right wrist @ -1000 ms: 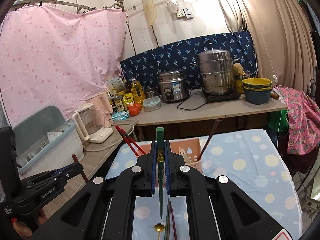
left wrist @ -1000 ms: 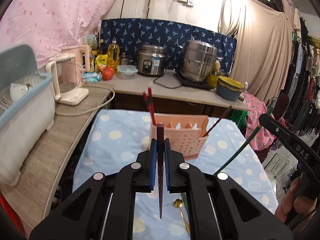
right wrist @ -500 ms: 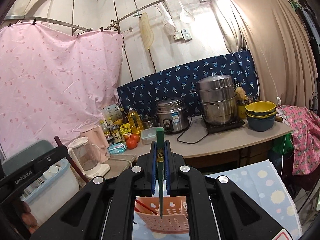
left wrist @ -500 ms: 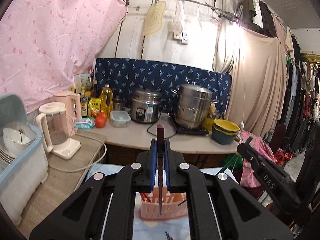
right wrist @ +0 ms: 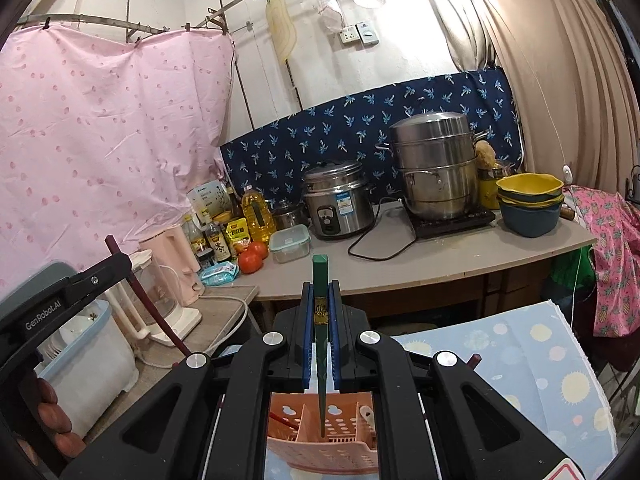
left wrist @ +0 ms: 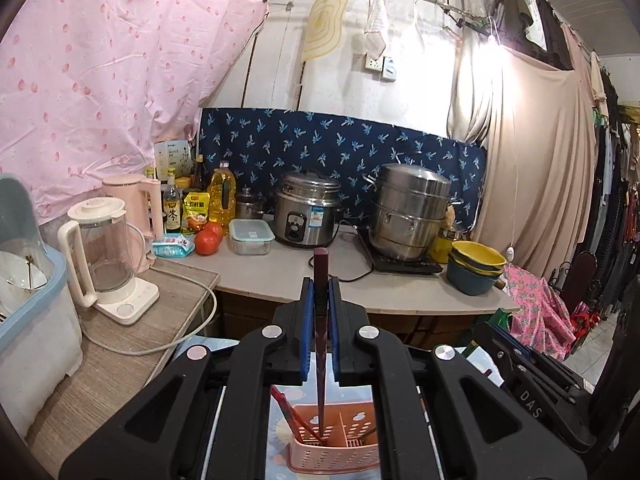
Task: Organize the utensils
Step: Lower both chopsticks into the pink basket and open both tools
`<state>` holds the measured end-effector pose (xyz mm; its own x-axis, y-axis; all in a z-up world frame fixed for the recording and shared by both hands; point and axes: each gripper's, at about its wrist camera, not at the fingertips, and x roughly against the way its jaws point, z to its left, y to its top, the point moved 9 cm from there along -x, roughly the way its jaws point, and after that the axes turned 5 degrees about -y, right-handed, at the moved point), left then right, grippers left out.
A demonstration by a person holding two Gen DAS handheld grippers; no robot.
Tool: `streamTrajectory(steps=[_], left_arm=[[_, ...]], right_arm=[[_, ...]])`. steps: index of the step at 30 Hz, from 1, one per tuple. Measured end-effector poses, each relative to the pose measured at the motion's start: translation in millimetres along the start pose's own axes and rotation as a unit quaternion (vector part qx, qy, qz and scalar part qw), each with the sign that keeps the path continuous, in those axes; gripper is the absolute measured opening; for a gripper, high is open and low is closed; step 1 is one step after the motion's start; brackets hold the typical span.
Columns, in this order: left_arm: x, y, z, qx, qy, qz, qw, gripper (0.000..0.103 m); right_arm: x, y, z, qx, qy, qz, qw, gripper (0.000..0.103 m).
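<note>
My left gripper (left wrist: 320, 312) pinches a maroon chopstick (left wrist: 320, 344), my right gripper (right wrist: 320, 320) a green chopstick (right wrist: 321, 344), tips in the caddy (right wrist: 320, 436); red chopsticks (left wrist: 290, 412) at 9 o'clock; caddy base cut off.

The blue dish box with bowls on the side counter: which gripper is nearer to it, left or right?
Left. The left gripper hangs next to the blue dish box, on the counter side. The right gripper is farther off, above the pink utensil basket, holding a green chopstick.
</note>
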<state>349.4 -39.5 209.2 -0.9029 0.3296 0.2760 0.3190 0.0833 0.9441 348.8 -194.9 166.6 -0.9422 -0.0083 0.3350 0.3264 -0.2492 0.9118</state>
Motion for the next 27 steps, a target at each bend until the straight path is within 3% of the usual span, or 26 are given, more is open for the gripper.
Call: streamTrajectory(steps=[10,16,18,20,27], left_arm=[[-28.3,-43.2,14.5,0.008,0.019,0.052,0.9984,0.007],[-29.8,-50.3,20.6,0.01,0.033,0.058,0.9977,0.008],[-29.3,-51.7,22.3,0.012,0.038,0.06,0.9974,0.013],[-28.3,-52.5,24.1,0.014,0.042,0.061,0.9971,0.027],[-18.0,-55.9,25.3,0.015,0.048,0.064,0.9967,0.03]], right_arm=[[-19.1,-34.8,3.0,0.005,-0.001,0.035,0.999,0.007],[-20.0,-38.5,0.8,0.003,-0.006,0.037,0.999,0.012],[-17.4,-38.3,1.3,0.004,-0.009,0.034,0.999,0.014],[-15.4,-38.4,2.2,0.003,-0.008,0.035,0.999,0.017],[-1.5,-43.6,4.8,0.001,-0.001,0.037,0.999,0.017]])
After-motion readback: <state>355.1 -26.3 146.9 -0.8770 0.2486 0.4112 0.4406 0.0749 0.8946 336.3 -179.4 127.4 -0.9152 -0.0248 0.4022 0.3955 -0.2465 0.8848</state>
